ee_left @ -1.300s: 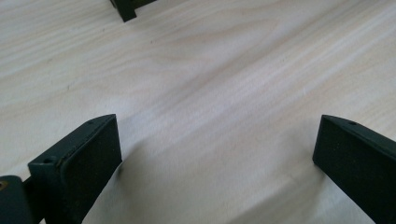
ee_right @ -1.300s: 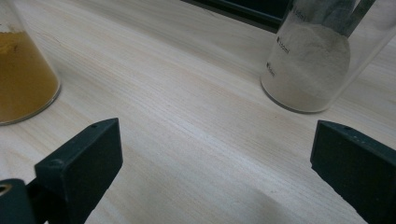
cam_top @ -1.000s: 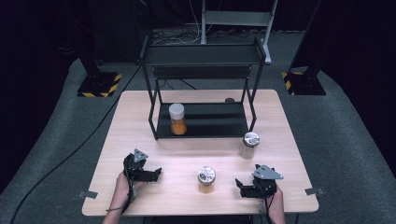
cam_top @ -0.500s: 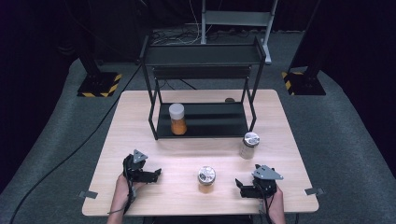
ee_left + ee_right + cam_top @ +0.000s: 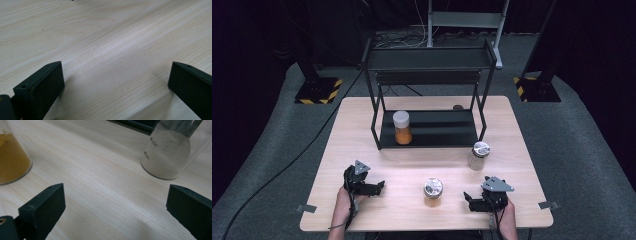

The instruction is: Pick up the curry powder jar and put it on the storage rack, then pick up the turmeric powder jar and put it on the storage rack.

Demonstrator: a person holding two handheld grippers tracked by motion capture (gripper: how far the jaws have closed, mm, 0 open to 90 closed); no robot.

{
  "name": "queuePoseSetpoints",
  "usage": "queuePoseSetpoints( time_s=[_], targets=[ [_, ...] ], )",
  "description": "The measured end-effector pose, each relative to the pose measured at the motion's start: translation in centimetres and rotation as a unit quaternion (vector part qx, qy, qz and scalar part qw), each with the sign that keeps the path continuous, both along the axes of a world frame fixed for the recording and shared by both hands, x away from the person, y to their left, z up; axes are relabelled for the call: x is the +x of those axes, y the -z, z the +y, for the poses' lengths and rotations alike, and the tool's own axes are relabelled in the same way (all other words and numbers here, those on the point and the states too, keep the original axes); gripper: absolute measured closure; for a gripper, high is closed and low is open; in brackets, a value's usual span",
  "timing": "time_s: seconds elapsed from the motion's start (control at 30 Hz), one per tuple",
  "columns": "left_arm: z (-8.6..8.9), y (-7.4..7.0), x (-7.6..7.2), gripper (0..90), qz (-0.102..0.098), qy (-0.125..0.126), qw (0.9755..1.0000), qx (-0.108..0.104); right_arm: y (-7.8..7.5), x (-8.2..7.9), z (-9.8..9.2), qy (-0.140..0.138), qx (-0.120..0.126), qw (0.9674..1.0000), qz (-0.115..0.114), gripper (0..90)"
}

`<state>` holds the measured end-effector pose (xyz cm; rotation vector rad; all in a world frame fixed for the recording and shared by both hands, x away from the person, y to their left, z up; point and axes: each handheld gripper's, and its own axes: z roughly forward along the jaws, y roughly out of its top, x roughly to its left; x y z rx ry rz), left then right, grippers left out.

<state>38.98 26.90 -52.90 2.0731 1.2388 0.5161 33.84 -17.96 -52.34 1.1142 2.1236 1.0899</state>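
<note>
Both grippers are sitting low over the table point(image 5: 362, 125) near the front edge, jaws spread wide with nothing in them. The left gripper point(image 5: 379, 185) has just bare wood between its fingers point(image 5: 41, 86). The right gripper point(image 5: 468, 197) points at the gap between two jars: the amber jar point(image 5: 11, 157) is ahead and off to one side of its fingers point(image 5: 45, 207), and the white-powder jar point(image 5: 166, 152) is ahead on the other side, neither touching. A third orange jar point(image 5: 402, 127) stands on the black rack point(image 5: 432, 127), well beyond both.
</note>
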Motion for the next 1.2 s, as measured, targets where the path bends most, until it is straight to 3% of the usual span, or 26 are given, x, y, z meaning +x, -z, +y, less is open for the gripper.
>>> queuePoseSetpoints(
  time_s=[0.5, 1.2],
  targets=[
    [-0.02, 0.00, -0.04, 0.2, 0.000, -0.002, 1.0000, 0.000, -0.04, -0.19, -0.15, 0.005, 0.007, 0.9999, -0.010, 1.6],
    [0.17, 0.00, -0.17, 0.2, 0.000, 0.002, 1.0000, 0.000, -0.03, -0.42, 0.13, 0.026, -0.008, 0.9994, -0.023, 1.5]
  ],
)
